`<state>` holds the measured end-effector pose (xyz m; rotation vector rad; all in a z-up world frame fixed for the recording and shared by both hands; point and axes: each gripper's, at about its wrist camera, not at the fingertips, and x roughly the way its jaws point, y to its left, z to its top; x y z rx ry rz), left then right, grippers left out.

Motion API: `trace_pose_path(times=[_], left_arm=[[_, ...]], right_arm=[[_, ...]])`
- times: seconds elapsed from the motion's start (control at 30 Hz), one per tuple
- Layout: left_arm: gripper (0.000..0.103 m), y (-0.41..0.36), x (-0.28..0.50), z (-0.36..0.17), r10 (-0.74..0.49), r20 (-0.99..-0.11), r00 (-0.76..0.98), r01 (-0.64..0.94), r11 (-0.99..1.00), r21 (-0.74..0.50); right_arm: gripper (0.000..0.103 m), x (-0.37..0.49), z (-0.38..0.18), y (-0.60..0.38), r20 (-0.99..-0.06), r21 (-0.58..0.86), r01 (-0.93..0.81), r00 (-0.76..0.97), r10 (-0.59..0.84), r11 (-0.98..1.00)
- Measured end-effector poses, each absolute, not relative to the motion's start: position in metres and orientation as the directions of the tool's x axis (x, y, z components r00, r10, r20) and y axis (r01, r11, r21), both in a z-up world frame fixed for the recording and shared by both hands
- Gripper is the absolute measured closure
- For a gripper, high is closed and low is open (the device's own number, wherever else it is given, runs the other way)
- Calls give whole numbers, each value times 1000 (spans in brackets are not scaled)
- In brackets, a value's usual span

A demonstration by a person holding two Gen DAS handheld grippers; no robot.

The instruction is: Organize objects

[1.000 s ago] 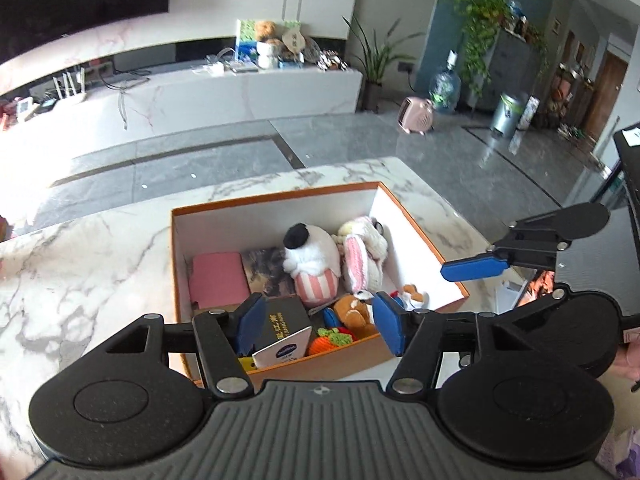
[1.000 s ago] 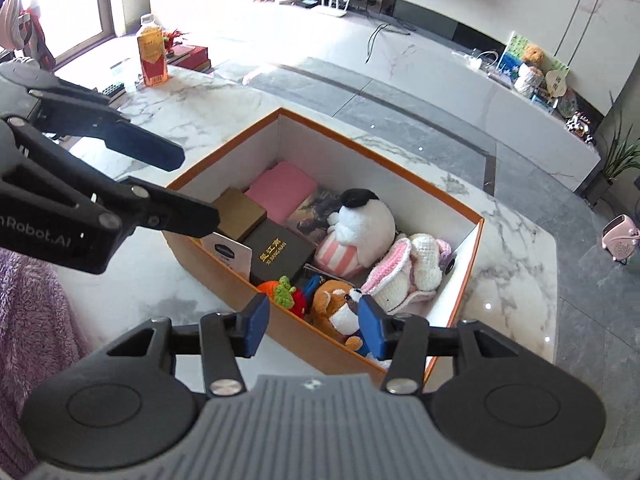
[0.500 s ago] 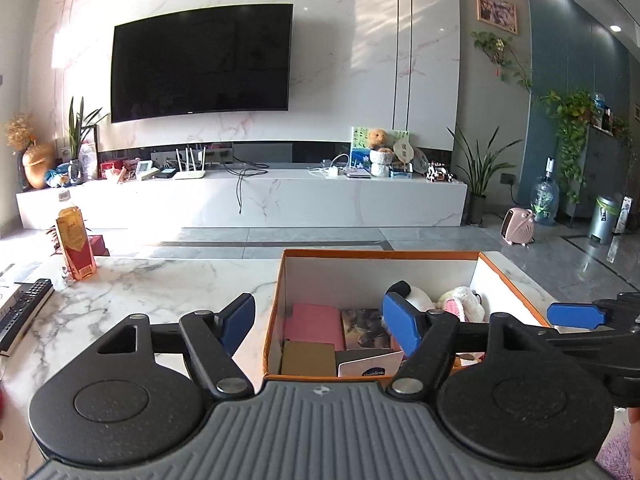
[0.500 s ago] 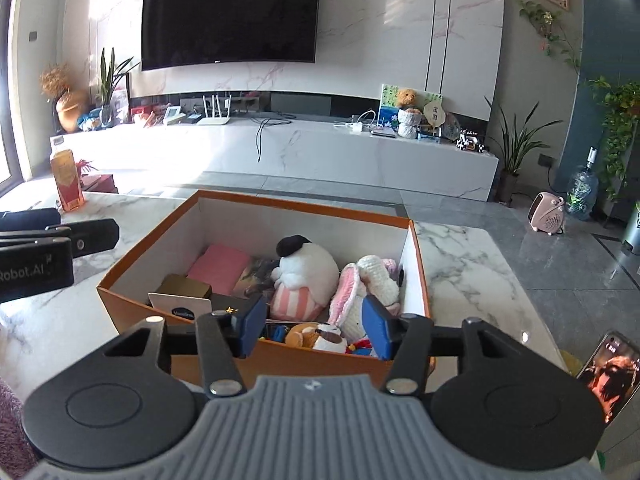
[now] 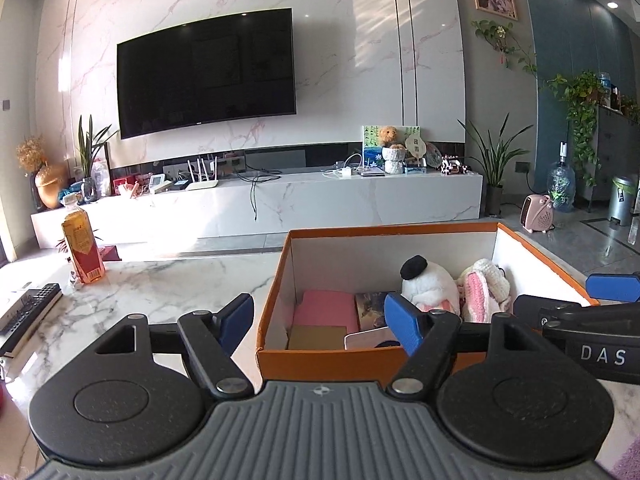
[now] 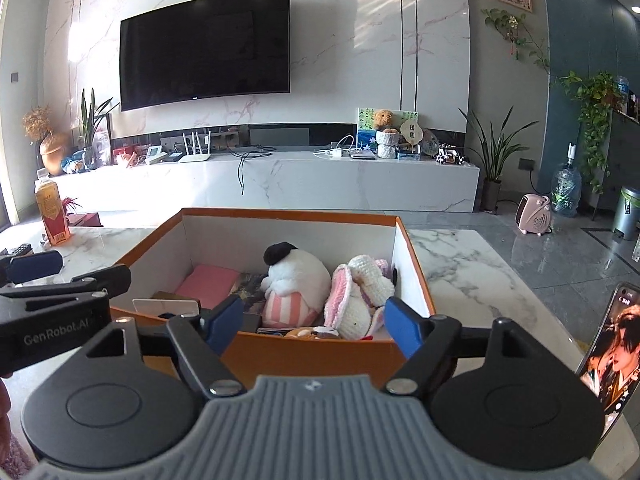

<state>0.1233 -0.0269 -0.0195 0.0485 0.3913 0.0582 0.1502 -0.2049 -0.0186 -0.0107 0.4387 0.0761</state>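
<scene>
An orange box (image 5: 332,358) (image 6: 312,354) with white inner walls stands on the marble table. It holds a white plush with a black cap (image 6: 298,270) (image 5: 430,284), a pink-and-white knitted bunny (image 6: 360,300), a pink pad (image 5: 326,310), small boxes and cards. My left gripper (image 5: 320,320) is open and empty, level with the box's near left corner. My right gripper (image 6: 312,322) is open and empty just in front of the box's near wall. Each gripper shows at the edge of the other's view.
An orange drink bottle (image 5: 82,250) and a remote (image 5: 24,314) sit on the table to the left. A phone (image 6: 612,356) leans at the right edge. A TV wall and a white console lie beyond the table.
Both grippers have tilted up from looking down into the box to a level view across it, and have drawn back toward the table's near edge. Both stay open and empty.
</scene>
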Motion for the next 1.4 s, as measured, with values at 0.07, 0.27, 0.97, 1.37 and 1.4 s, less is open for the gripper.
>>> trace_pose_path(times=[0.07,0.27,0.97,1.37,1.4], left_arm=[[18,-27,124,-21,67,-382,922,-48,997,58],[16,-31,127,-25,89,-367,926,-56,993,100],[13,-29,134,-36,102,-404,909,-67,993,99],[13,-30,131,-36,94,-395,914,-55,993,107],[13,-30,131,-35,93,-395,914,-56,993,105]], right_arm=[[24,152,-22,-205,-430,8,-77,900,73,997],[23,154,-25,-206,-431,32,-83,898,89,996],[23,155,-37,-210,-451,50,-73,888,88,996],[23,156,-37,-212,-453,51,-66,888,82,997],[23,156,-37,-212,-452,49,-66,888,81,997]])
